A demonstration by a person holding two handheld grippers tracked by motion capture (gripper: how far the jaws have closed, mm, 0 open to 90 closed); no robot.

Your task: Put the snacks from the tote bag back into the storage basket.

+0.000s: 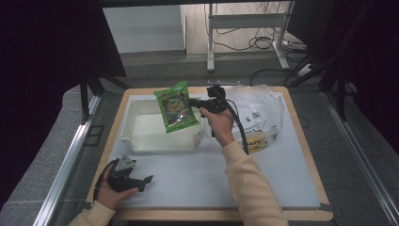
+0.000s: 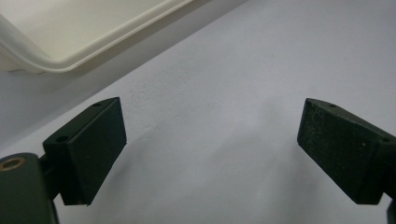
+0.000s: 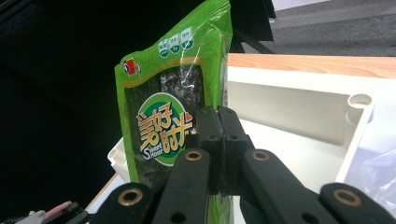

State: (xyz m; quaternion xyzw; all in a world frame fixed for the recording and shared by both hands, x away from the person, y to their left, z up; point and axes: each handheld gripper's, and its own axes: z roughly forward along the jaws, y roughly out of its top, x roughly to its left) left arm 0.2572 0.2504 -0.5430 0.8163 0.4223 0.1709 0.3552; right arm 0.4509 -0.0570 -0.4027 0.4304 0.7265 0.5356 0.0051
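A green snack packet (image 1: 175, 107) (image 3: 163, 126) hangs in the air above the white plastic bin (image 1: 141, 136) (image 3: 299, 112). My right gripper (image 1: 194, 101) (image 3: 218, 122) is shut on the packet's edge, its jaws pressed together. Low at the front left of the table my left gripper (image 1: 147, 181) (image 2: 212, 149) rests in a hand, open, with bare white tabletop between its jaws. A corner of the bin (image 2: 70, 42) lies just beyond it.
A clear plastic bag (image 1: 259, 115) holding more packets lies to the right of the bin. The white mat (image 1: 197, 174) covers a wood-edged table. Dark curtains flank both sides; a desk frame and cables stand on the floor behind.
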